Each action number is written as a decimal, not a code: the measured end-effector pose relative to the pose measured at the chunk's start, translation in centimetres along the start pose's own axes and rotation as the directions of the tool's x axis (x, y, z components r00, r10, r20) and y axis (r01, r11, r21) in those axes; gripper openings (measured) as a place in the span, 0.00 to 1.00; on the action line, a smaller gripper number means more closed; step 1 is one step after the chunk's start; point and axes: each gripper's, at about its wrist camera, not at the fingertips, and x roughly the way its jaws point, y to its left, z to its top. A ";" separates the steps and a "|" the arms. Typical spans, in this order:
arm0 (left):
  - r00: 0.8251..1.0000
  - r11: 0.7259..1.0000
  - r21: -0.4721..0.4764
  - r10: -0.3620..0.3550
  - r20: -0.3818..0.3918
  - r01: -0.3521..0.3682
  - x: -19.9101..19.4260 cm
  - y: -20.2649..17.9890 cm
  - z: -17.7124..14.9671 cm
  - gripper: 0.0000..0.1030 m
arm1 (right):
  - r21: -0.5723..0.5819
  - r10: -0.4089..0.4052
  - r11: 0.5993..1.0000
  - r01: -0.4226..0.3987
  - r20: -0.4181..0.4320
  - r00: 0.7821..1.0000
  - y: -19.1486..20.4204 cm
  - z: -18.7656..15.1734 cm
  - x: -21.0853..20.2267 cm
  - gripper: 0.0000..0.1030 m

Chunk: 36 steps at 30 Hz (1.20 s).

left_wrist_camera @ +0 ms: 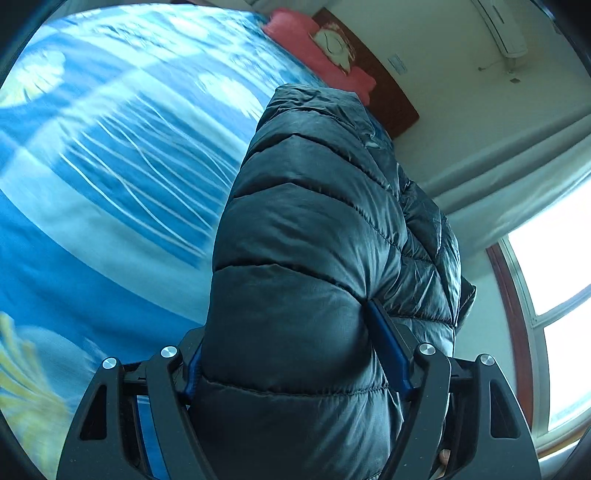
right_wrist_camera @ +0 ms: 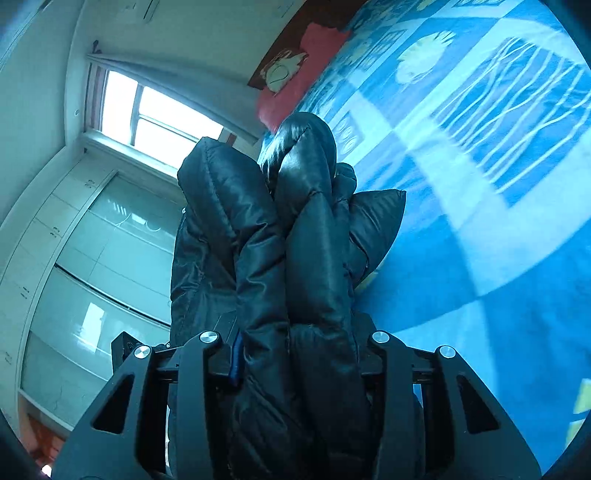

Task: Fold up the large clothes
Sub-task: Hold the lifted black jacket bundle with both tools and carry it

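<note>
In the left wrist view the left gripper (left_wrist_camera: 291, 373) is clamped on a thick roll of the dark, glossy quilted puffer jacket (left_wrist_camera: 314, 229); its blue-padded fingers (left_wrist_camera: 388, 347) press into the padding on both sides, and the jaws stand fairly wide only because the bundle is so bulky. The jacket rises straight up from the gripper and looks lifted off the blue bedspread with its white branch pattern (left_wrist_camera: 110, 177), which fills the left of the view; a pink pillow (left_wrist_camera: 295, 29) lies at the far end by the dark wooden headboard (left_wrist_camera: 384, 96), and a bright window (left_wrist_camera: 554, 266) shows at the right. In the right wrist view the right gripper (right_wrist_camera: 299, 365) pinches several stacked layers of the same jacket (right_wrist_camera: 266, 240), its jaws closing tight on the padding, with puffy folds standing up above them and the bed to the right. The step in hand appears to be carrying a gathered edge, held at two points, over to make a fold. The next move likely calls for both hands travelling together, keeping the edge taut, then lowering it flat onto the bed before either grip lets go, since the slippery padding could spring open.
</note>
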 end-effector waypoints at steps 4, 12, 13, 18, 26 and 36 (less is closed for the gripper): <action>0.999 1.000 -0.004 0.025 0.029 -0.025 -1.3 1.6 1.5 0.71 | 0.000 0.019 1.000 -0.019 -0.027 0.999 1.6 -0.4 3.1 0.38; 0.997 0.998 -0.019 0.057 0.049 -0.056 -1.4 4.5 3.9 0.71 | 0.010 0.009 1.000 -0.008 -0.062 0.998 3.1 -0.4 8.3 0.38; 0.997 0.998 -0.027 0.061 0.043 -0.060 -1.0 4.6 4.5 0.71 | 0.016 0.002 1.000 -0.001 -0.067 0.998 3.0 -0.6 8.8 0.38; 0.998 0.995 -0.082 0.055 0.014 -0.054 -0.2 7.5 5.3 0.71 | 0.059 -0.030 0.998 0.034 -0.073 0.997 1.6 -1.2 10.1 0.40; 0.997 0.996 -0.059 0.069 0.034 -0.067 0.4 8.2 5.1 0.76 | 0.079 -0.040 0.996 0.046 -0.071 0.997 0.8 -1.4 10.6 0.45; 1.000 0.993 -0.115 -0.025 0.002 0.025 -1.3 8.7 6.3 0.76 | 0.022 -0.096 0.995 0.098 -0.080 0.992 2.6 -0.1 9.8 0.71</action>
